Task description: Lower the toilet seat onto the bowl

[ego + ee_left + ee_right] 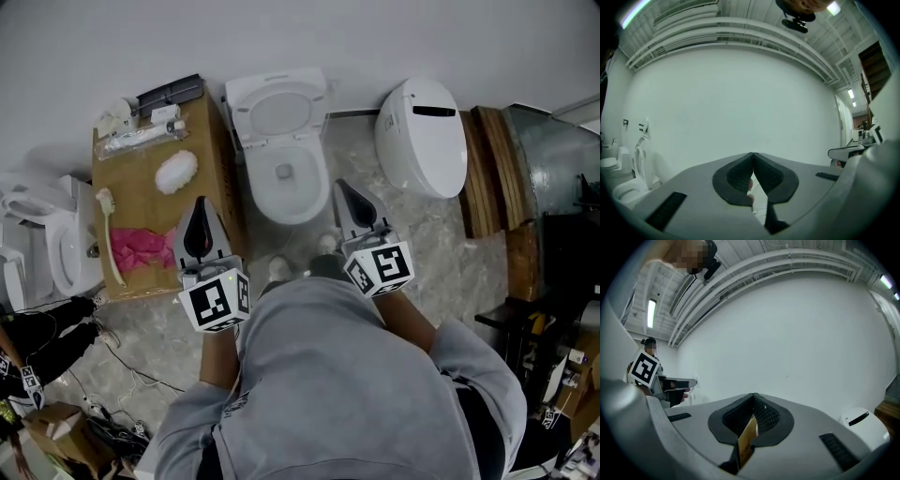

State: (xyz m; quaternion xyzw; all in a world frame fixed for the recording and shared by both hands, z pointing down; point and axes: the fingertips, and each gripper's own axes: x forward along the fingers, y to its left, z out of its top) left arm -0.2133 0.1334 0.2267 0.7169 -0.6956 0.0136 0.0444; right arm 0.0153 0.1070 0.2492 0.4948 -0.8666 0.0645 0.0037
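The left gripper (752,157) is holding its 2 jaws pressed together at the tips with nothing pinched. The right gripper (753,397) is doing the same, its ribbed pads meeting. A brown sliver is showing only through the gap lower down, and I cannot tell what it is. In the head view both are pointing level toward the white wall, 1 on each side of the toilet and short of it, touching nothing.

Between and beyond them, the toilet seat (278,111) is standing raised and leaning back toward the wall, above the open bowl (262,192). Whether a lid is sitting behind the ring is hard to tell.

The seat is probably going to handle as a stiff, fairly light plastic ring, smooth and slick, swinging only on its rear hinge. The best hold is likely its free edge, the part farthest from the hinge, where a small pull tips it forward. Pinching it would mean spreading 1 pair of jaws first, though closed tips hooked behind that edge might also be enough. Once past upright it may be wanting to drop, so it needs supporting on the way down to avoid slamming onto the hard rim. Whether the hinge slows the fall is not showing.

To the left a cardboard box (211,141) is carrying a pink cloth (141,248).
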